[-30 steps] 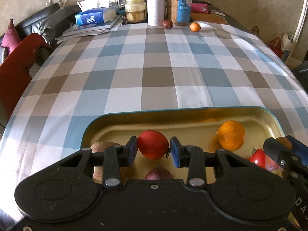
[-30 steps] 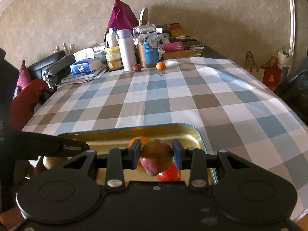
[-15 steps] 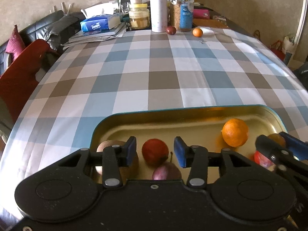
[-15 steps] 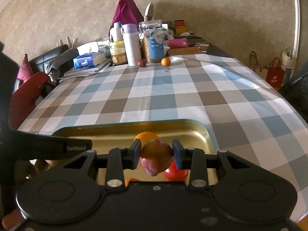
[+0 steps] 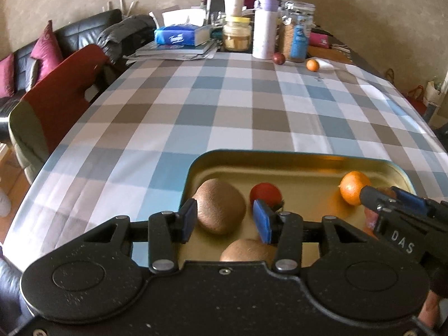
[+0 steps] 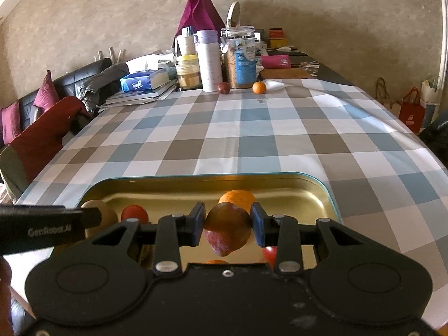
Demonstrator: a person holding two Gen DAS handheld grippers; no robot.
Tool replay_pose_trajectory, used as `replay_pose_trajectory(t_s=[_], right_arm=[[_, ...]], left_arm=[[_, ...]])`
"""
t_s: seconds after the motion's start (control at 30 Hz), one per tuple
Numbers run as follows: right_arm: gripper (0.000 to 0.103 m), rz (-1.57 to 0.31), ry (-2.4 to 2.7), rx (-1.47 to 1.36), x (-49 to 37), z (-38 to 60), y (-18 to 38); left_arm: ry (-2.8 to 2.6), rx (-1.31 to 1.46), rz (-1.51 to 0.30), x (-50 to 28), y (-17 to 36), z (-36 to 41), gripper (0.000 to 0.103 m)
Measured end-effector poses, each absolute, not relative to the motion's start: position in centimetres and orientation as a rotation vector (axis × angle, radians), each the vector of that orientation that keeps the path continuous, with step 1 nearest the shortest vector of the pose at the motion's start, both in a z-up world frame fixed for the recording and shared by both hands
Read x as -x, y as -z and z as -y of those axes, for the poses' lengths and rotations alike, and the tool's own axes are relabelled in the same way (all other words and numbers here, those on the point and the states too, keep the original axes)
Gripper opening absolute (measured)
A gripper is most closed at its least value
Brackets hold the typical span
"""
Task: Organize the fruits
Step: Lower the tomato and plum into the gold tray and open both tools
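Note:
A gold tray [image 5: 294, 155] with a teal rim lies on the checked tablecloth at the near end. In it are two brown kiwis [image 5: 219, 210] [image 5: 246, 252], a small red fruit [image 5: 266, 194] and an orange [image 5: 354, 187]. My left gripper [image 5: 224, 221] hangs open above the tray's left part, with the bigger kiwi seen between its blue pads but not pinched. My right gripper [image 6: 227, 228] is shut on a red-brown fruit [image 6: 226, 231] over the tray [image 6: 210, 176], in front of the orange [image 6: 238, 197]. The right gripper [image 5: 383, 194] also shows at the right edge of the left wrist view.
A dark red fruit [image 6: 224, 87] and a small orange fruit [image 6: 258, 87] lie at the table's far end, before a white flask [image 6: 208, 61], jars, a tissue box [image 6: 140, 81] and books. A red chair [image 5: 56, 103] stands at the left; bags sit on the floor at the right.
My left gripper opened and let the red fruit go into the tray, then shifted left so the big kiwi lies before its pads. The right gripper still holds its fruit.

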State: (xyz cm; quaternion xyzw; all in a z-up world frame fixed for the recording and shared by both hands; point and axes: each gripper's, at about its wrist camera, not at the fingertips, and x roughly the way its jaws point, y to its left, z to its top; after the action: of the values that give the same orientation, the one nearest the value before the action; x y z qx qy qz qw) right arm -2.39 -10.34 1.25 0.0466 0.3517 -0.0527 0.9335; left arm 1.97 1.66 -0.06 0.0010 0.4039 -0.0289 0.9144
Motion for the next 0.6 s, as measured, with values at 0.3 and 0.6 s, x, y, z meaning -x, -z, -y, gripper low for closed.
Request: replay_pose_trajectory(t_s=[0.3,0.6], right_arm=[[0.037,-0.743,0.054,-0.075,2.4,9.3,-0.9],[0.037,-0.753,0.027,-0.058,2.9,8.7,-1.1]], left_arm=[[0.051,0.006,-0.862,-1.7,1.0,-1.9,0.053],[0.061,0.002,-0.861,-1.1,0.9,-1.7,0.053]])
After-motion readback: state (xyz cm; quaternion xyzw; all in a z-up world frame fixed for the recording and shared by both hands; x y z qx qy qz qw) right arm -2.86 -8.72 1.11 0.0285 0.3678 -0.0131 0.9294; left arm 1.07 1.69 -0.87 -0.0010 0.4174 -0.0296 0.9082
